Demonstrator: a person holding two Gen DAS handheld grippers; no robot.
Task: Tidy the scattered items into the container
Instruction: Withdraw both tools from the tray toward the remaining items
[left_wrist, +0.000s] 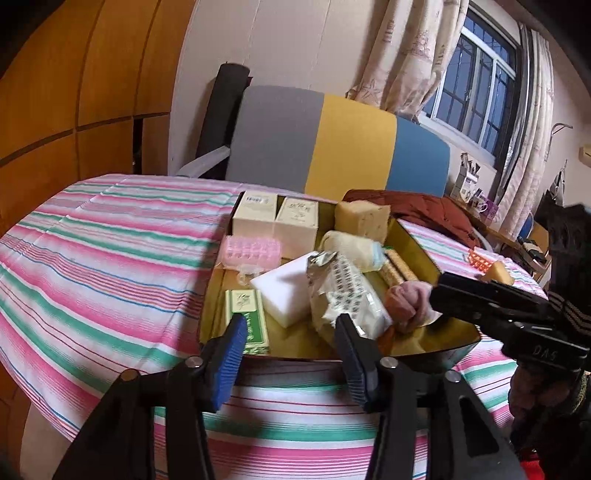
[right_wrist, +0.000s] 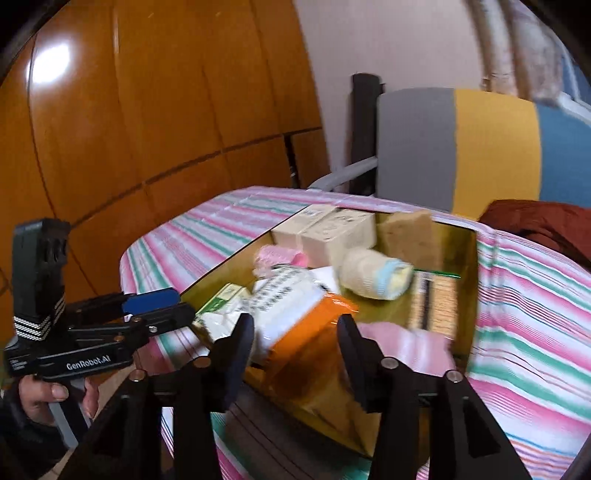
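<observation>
The gold-lined tray (left_wrist: 424, 243) is sitting on the striped bed (left_wrist: 92, 258), already holding boxes and packets; the right hand-held gripper (right_wrist: 295, 332) is hanging part-open and empty over a pink cloth (right_wrist: 402, 343), seemingly released there; the left hand-held gripper (left_wrist: 291, 332) is hovering part-open, gripping nothing, at the near rim

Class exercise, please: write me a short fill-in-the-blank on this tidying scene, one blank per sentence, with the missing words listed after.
1. The tray rests on a cloth patterned with pink, green and white ____.
2. The two cream boxes stand at the tray's far ____ corner, seen from the left wrist.
3. The white block lies between the bag and the ____ packet with the leaf print.
4. The left gripper's pads are ____ in colour.

Missing words: stripes; left; green; blue
</observation>
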